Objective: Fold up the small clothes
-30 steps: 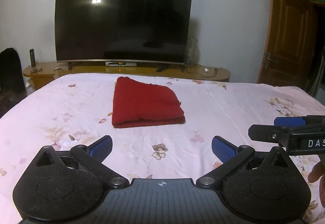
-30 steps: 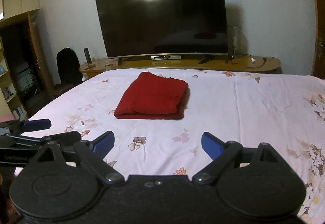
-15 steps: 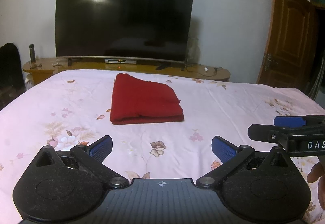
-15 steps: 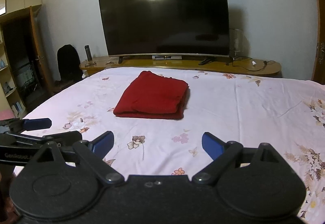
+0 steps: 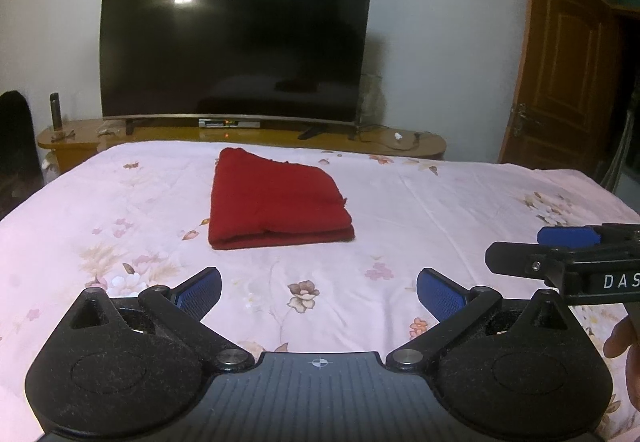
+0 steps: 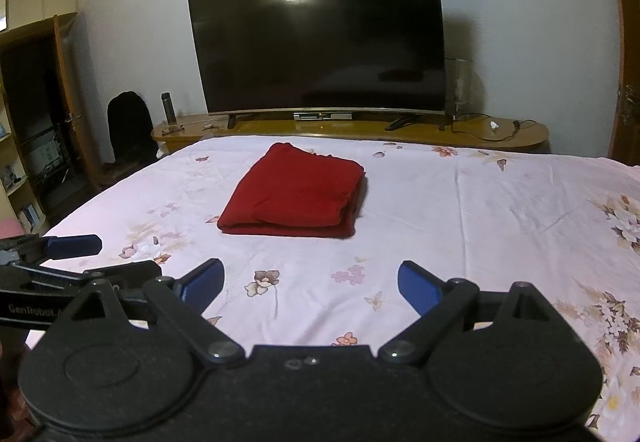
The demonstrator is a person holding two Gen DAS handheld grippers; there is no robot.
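Observation:
A red garment (image 5: 276,197) (image 6: 296,197) lies folded into a neat rectangle on the pink floral bedsheet (image 5: 440,209) (image 6: 500,201), toward the far side of the bed. My left gripper (image 5: 319,292) is open, well short of the garment, with nothing between its blue pads. My right gripper (image 6: 310,284) is open too, also short of the cloth and empty. Each gripper shows in the other's view: the right one at the right edge (image 5: 560,254), the left one at the left edge (image 6: 68,262).
A large dark television (image 5: 236,41) stands on a low wooden console (image 5: 400,139) past the bed's far edge. A wooden door (image 5: 556,73) is at the right, a dark bottle (image 6: 168,107) and shelves (image 6: 16,169) at the left. A fingertip (image 5: 620,338) shows at the lower right.
Both grippers have drawn back and risen slightly, so the folded garment sits a little farther away in both views. Jaws stay open; the cloth has not moved.

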